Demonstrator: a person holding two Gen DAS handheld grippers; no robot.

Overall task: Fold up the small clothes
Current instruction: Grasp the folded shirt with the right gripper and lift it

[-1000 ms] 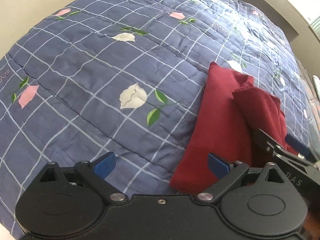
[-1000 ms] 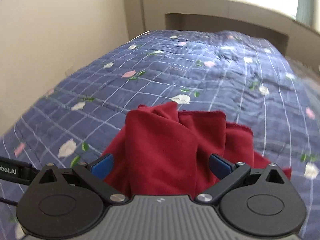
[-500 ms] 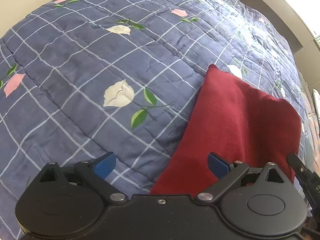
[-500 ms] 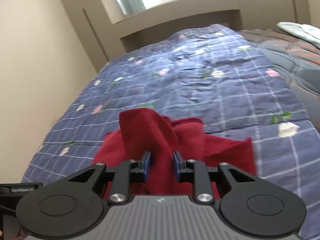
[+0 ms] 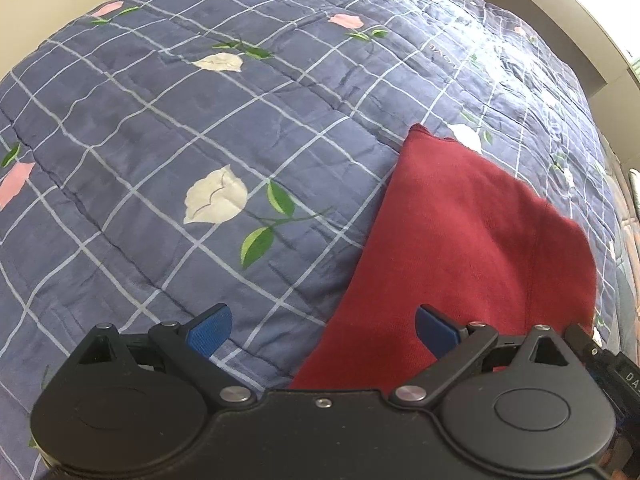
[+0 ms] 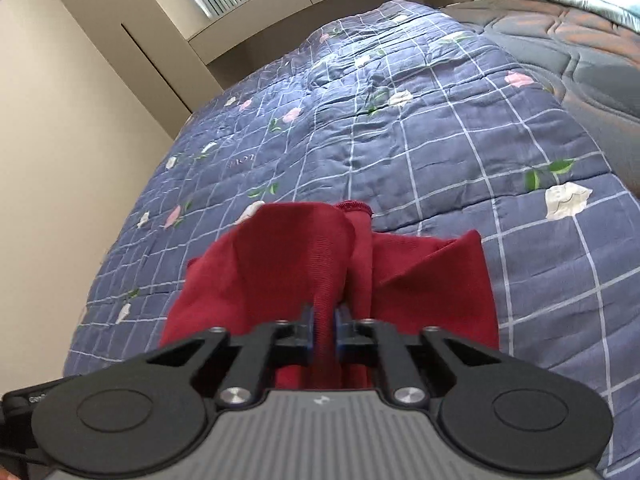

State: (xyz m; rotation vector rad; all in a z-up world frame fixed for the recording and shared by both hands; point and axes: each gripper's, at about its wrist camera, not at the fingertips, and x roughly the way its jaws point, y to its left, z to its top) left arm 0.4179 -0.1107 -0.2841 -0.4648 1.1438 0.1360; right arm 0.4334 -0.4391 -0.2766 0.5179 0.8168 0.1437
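A dark red garment [image 5: 472, 236] lies on the blue checked quilt [image 5: 200, 128] with its near edge lifted. My left gripper [image 5: 322, 326] is open, its blue pads wide apart; the right pad hangs over the garment's left edge, the left pad over bare quilt. In the right wrist view the red garment [image 6: 288, 256] rises in a fold from the quilt [image 6: 460, 152] into my right gripper [image 6: 325, 330], which is shut on a pinch of the cloth. A black piece of the right gripper's body [image 5: 600, 360] shows at the left wrist view's lower right edge.
The quilt with white and pink flowers covers the bed. A beige wall [image 6: 68, 140] runs along the bed's left side and a window ledge [image 6: 304, 8] stands at its far end. A brown and grey quilted blanket [image 6: 580, 52] lies at the right.
My right gripper has gone from wide open to shut on a fold of the red garment and rolled. The garment's crumpled top now shows as a smooth raised sheet. The left gripper crept closer.
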